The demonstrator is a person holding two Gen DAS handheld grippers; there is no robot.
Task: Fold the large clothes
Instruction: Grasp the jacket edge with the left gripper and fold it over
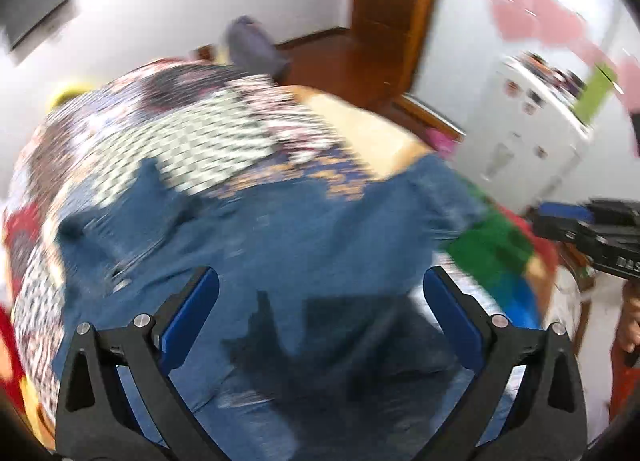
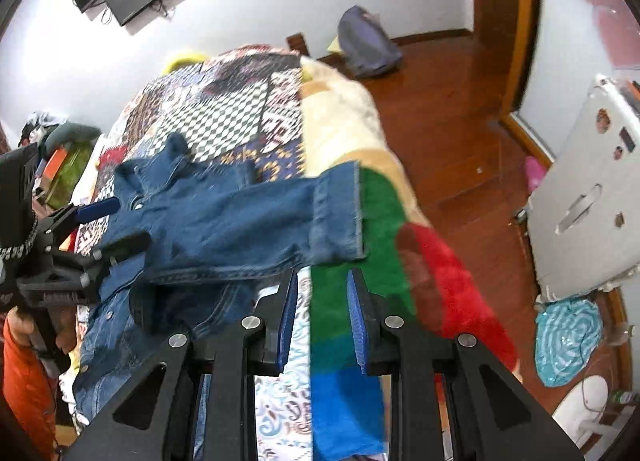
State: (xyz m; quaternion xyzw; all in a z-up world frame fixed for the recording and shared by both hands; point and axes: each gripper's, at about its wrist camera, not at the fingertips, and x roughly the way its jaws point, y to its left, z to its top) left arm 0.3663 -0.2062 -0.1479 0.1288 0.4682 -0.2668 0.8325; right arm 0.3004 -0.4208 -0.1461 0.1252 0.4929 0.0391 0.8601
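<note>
Bedroom with a glossy wooden floor (image 2: 452, 133) and white walls holds a bed (image 2: 340, 117) under a patchwork quilt (image 2: 224, 109) of checked and printed squares. Left claw (image 1: 320, 293), blue ribbed pads on black arms, gapes wide above a denim jacket (image 1: 304, 229), gripping nothing. Right claw (image 2: 322, 301) stands partly open, also unladen, near the jacket's turned cuff. The stiff, stitched denim lies spread across the quilt beside a plush green, red and blue blanket (image 2: 380, 229). White letters "DAS" show on the right claw's body; the rest is cut off.
</note>
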